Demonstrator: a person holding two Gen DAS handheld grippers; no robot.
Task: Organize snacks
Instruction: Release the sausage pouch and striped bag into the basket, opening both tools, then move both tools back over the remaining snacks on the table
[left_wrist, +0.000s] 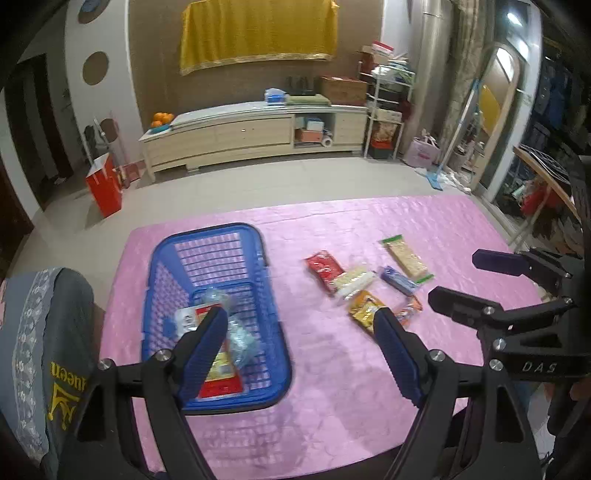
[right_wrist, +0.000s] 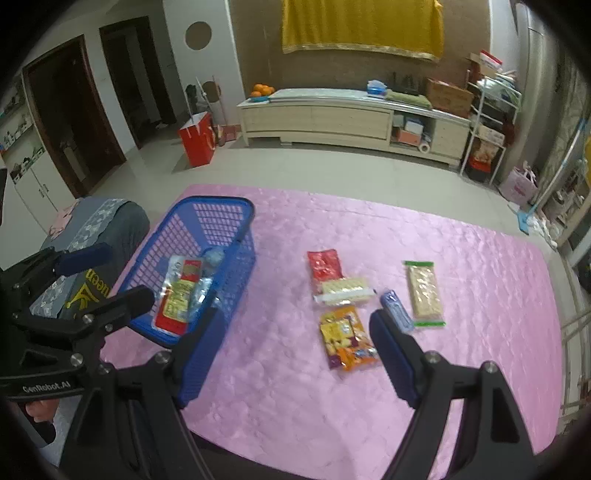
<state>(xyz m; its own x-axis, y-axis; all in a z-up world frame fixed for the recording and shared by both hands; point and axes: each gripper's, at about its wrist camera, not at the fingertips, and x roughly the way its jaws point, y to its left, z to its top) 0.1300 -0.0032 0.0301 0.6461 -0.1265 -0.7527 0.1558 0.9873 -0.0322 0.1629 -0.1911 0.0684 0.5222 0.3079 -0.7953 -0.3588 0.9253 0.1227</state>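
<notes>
Both grippers, left gripper (left_wrist: 301, 321) & right gripper (right_wrist: 293, 325), had black frames w/ silver screws, ribbed blue pads, white lettering.

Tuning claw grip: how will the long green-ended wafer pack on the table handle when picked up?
The green-ended wafer pack lies flat, long and thin, so it is probably light and fairly stiff. Its glossy film may slip. The contents look like crisp wafers, so a hard squeeze could crack them.

Ahead-left of the right claw (right_wrist: 295, 334), the basket (right_wrist: 225, 210) sits on the surface (right_wrist: 295, 406) with packets (right_wrist: 181, 295) inside; six loose snacks (right_wrist: 345, 338) lie ahead-right, between its tips.
</notes>
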